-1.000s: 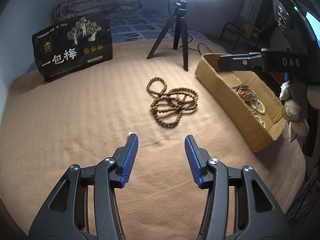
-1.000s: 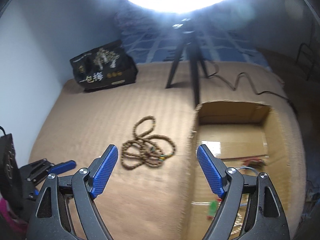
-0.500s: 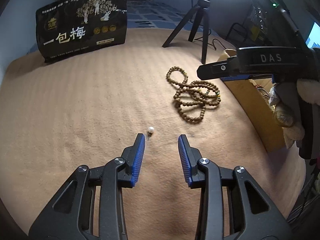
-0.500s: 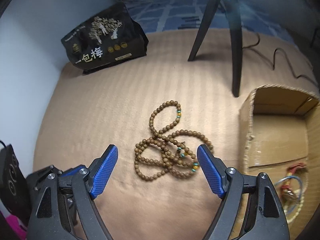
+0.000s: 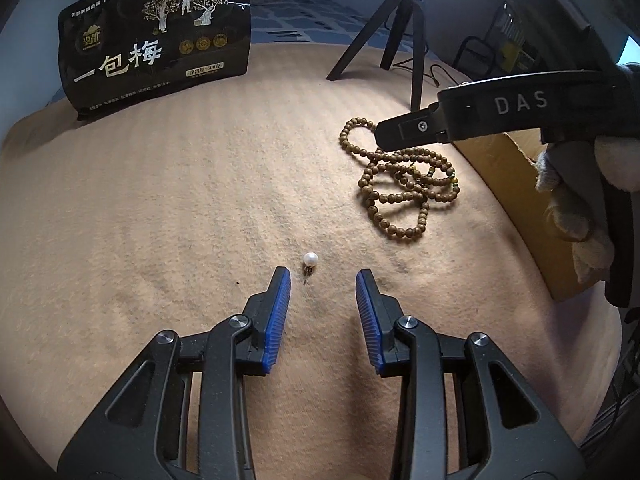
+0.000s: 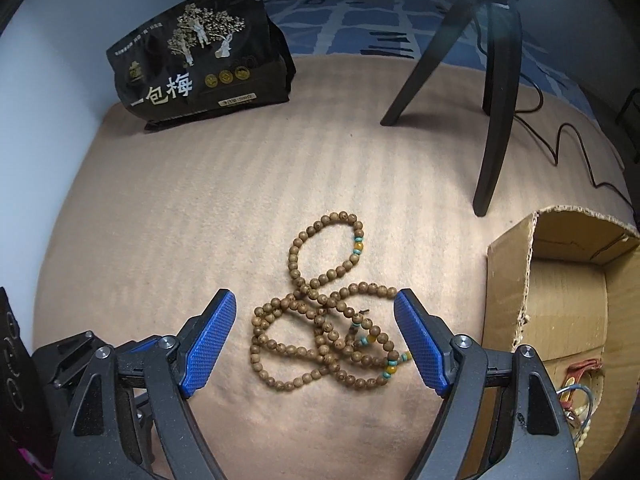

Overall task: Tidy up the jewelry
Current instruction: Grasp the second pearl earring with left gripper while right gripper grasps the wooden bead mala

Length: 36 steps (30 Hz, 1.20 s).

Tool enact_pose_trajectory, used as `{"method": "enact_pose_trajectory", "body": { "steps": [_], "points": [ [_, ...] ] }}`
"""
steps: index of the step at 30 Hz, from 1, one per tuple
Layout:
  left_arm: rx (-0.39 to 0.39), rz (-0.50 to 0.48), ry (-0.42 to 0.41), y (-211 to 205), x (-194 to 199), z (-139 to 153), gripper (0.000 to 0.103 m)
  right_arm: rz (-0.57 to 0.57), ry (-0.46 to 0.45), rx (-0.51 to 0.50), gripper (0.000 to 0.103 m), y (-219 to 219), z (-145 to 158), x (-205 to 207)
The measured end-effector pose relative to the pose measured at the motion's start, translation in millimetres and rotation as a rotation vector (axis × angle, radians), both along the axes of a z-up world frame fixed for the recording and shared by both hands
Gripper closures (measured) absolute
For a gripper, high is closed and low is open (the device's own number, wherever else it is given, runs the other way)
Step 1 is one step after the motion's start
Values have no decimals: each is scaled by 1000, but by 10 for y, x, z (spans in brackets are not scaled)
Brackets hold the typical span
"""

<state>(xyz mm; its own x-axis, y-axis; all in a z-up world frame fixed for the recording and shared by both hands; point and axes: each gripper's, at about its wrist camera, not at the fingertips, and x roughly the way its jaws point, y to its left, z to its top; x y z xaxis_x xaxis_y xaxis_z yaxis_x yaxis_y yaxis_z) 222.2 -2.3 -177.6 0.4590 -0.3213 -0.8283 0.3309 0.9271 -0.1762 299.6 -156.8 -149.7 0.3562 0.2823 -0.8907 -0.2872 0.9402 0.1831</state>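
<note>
A small white pearl earring (image 5: 310,259) lies on the tan blanket just ahead of my left gripper (image 5: 323,278), which is open and empty, its tips on either side of the earring and slightly short of it. A tangled string of brown wooden beads (image 6: 328,316) lies between the blue pads of my right gripper (image 6: 315,300), which is wide open and hovers over it. The beads also show in the left wrist view (image 5: 404,184), partly under the right gripper's finger (image 5: 412,132). An open cardboard box (image 6: 568,304) at the right holds several pieces of jewelry (image 6: 576,392).
A black snack bag (image 5: 156,36) stands at the back left. A black tripod (image 6: 492,80) with a cable (image 6: 568,140) stands at the back right. The tan blanket (image 5: 160,208) covers the whole surface.
My left gripper moved forward to the pearl earring and narrowed its opening. My right gripper moved left from over the box to over the wooden beads and came lower.
</note>
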Motion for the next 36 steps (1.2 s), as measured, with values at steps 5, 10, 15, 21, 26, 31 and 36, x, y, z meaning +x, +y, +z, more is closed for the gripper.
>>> {"method": "enact_pose_trajectory", "body": {
  "steps": [5, 10, 15, 21, 26, 31, 36],
  "points": [
    [-8, 11, 1, 11, 58, -15, 75, 39, 1, -36, 22, 98, -25, 69],
    [-7, 7, 1, -17, 90, -37, 75, 51, 24, -49, 22, 134, -114, 177],
    [-2, 2, 7, -30, 108, -65, 77, 61, 49, -68, 22, 179, -231, 286],
    [8, 0, 9, -39, 116, -69, 79, 68, 83, -109, 22, 251, -412, 384],
    [19, -1, 12, -49, 136, -89, 83, 69, 118, -104, 22, 242, -469, 471],
    [30, -2, 11, -44, 144, -99, 85, 74, 146, -108, 21, 217, -492, 483],
    [39, 2, 8, -52, 157, -119, 89, 87, 144, -146, 21, 281, -515, 433]
  ]
}}
